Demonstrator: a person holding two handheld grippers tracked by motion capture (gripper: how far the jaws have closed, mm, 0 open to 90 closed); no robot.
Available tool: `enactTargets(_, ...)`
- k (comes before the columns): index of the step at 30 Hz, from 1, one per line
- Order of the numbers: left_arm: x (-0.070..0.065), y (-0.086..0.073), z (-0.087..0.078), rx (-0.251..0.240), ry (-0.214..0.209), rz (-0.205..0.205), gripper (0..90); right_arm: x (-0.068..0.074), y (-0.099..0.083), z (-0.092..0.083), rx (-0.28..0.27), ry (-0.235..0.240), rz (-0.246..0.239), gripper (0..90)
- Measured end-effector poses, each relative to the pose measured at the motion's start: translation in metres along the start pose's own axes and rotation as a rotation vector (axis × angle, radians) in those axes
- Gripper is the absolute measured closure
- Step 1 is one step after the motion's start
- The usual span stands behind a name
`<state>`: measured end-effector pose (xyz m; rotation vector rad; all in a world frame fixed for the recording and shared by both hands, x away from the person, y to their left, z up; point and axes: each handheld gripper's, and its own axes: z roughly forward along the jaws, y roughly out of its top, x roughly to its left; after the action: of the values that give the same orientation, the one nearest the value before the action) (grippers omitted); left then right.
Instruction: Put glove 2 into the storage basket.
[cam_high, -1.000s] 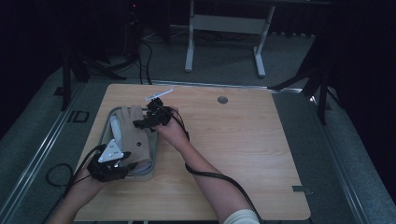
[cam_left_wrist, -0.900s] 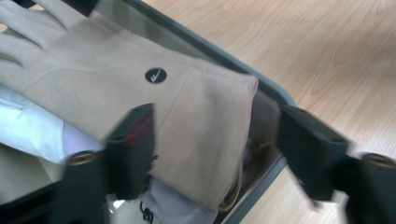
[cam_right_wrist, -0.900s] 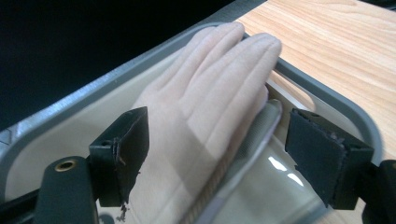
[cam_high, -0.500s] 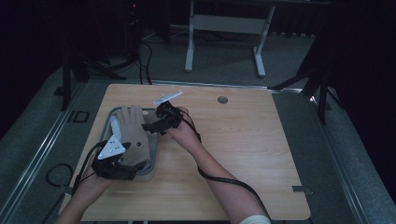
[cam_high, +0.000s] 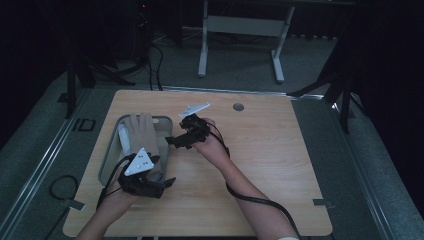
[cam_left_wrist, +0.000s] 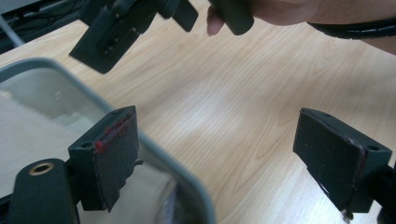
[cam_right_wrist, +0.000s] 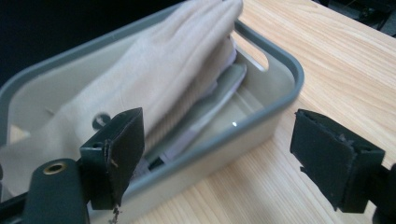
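A beige glove (cam_high: 141, 133) (cam_right_wrist: 154, 79) lies in a grey bin (cam_high: 107, 161) (cam_right_wrist: 261, 116) on the left of the wooden table, draped over pale things (cam_right_wrist: 219, 91). My left gripper (cam_high: 159, 181) (cam_left_wrist: 219, 140) hovers at the bin's near right corner, over its rim (cam_left_wrist: 187, 182). Its jaws have just been opening and stand open with nothing between them. My right gripper (cam_high: 175, 136) (cam_right_wrist: 224, 144) is just right of the bin and points at its side wall. Its jaws have opened a little wider and are open and empty. The right gripper's body (cam_left_wrist: 121, 28) sits at the top of the left gripper view.
A round hole (cam_high: 238, 107) sits near the table's far edge. Bare wood (cam_high: 280, 160) stretches across the table's right half. Beyond the table stand a white frame's legs (cam_high: 202, 60) and cables on grey floor. Cables trail from both grippers off the near edge.
Both grippers have drawn away from the glove: the right one moved right, off the bin, and the left one moved toward the near right corner. The glove lies free in the bin.
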<state>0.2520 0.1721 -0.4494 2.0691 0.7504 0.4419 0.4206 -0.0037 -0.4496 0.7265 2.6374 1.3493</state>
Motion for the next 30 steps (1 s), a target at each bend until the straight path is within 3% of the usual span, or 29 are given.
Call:
enactTargets(9,-0.015,0.006,0.018,-0.019,-0.056,0.006,14.7,-0.013,-0.029,-0.024,0.001,-0.037,0.009,17.2)
enactTargets(18,-0.029,0.011,0.036,-0.008,-0.108,0.029,14.7,-0.022,-0.055,-0.045,0.002,-0.062,0.020,17.1)
enactTargets(30,-0.046,0.011,0.061,0.010,-0.169,0.048,14.7,-0.029,-0.089,-0.060,0.014,-0.080,0.038,17.1)
